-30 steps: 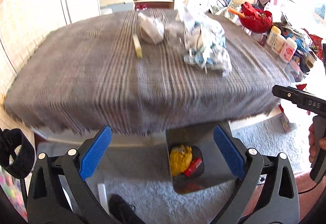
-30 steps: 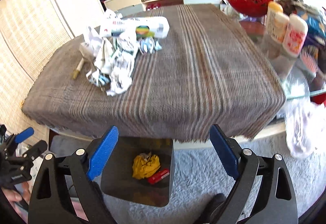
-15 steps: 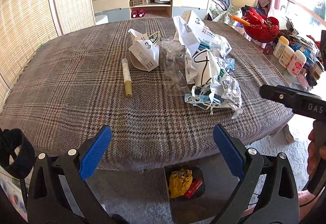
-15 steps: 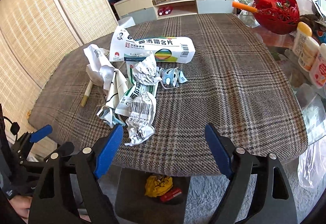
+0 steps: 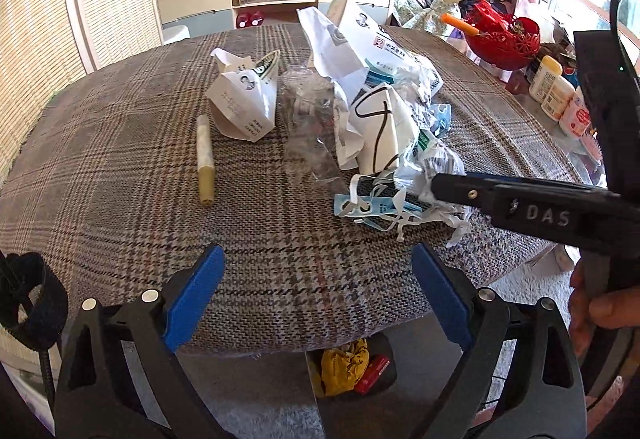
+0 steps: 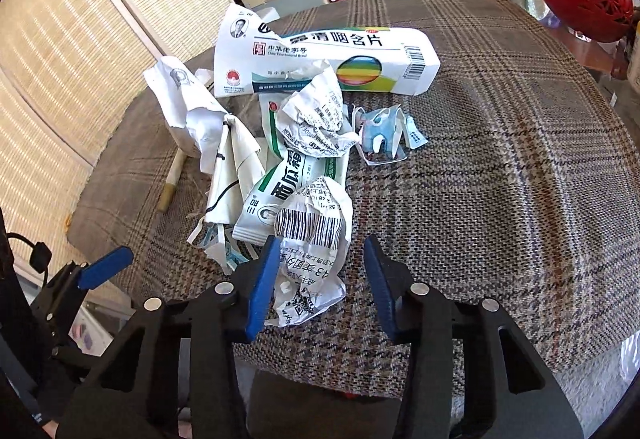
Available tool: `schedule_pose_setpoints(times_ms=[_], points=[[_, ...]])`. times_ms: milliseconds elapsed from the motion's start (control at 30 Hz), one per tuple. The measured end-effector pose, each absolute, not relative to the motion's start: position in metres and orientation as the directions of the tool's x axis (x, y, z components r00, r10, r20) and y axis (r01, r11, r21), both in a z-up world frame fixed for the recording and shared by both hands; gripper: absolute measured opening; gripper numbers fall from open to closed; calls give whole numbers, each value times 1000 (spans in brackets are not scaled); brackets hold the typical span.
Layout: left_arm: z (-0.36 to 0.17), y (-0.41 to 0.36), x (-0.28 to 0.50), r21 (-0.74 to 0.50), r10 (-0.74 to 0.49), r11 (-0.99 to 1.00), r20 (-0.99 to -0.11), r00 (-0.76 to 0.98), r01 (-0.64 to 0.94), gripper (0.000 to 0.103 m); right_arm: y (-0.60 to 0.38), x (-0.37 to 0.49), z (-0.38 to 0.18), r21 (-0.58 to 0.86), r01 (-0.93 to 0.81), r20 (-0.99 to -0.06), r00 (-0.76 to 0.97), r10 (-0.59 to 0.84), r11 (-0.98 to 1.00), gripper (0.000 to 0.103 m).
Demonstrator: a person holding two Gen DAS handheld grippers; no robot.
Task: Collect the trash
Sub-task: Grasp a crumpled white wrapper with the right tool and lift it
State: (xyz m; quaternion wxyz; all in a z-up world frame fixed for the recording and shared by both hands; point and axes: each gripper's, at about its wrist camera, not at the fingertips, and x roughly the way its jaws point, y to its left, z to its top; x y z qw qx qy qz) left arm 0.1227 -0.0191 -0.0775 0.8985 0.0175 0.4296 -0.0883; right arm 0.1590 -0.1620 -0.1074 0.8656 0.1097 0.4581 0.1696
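Right claw (image 6: 318,281) is closing around a crumpled white leaflet with a barcode (image 6: 314,247) at the near end of the trash pile; the leaflet sits between the blue pads, left pad right at its edge, right pad still clear of it, so no firm grip yet. Left claw (image 5: 318,297) is wide with its jaws just starting to narrow, nothing between them, hovering over bare plaid cloth at the near edge of the desk (image 5: 120,175).

Trash pile on the desk: long white medicine box (image 6: 320,59) at the back, green-and-white sachet wrapper (image 6: 280,199) just behind the leaflet, another crumpled printed sheet (image 6: 316,119) behind that, torn blue blister scraps (image 6: 384,135) just to the right. Left side of pile: white torn packaging with black lines (image 5: 380,127), clear plastic wrapper (image 5: 308,119), folded white carton (image 5: 246,103), and a beige marker pen (image 5: 205,159) lying apart from it.

Bin (image 5: 348,367) on the floor under the desk's near edge holds yellow crumpled trash and a red item. Red basket (image 5: 504,43) and lotion bottles (image 5: 558,95) stand off the right side. A person's hand (image 5: 596,311) holds the right claw's handle.
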Motion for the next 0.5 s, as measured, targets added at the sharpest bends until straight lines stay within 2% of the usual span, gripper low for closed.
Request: schedule_pose_setpoints(times_ms=[133, 300, 500], points=[[-80, -24, 127, -51, -152, 982, -776, 612, 180, 88, -160, 158, -107, 330, -198, -753, 535, 383, 923, 19], [-82, -34, 136, -64, -171, 979, -778, 605, 194, 84, -178, 154, -95, 312, -175, -734, 580, 354, 934, 16], [-88, -51, 149, -73, -190, 973, -787, 587, 217, 70, -207, 150, -94, 310, -142, -735, 592, 332, 940, 15]])
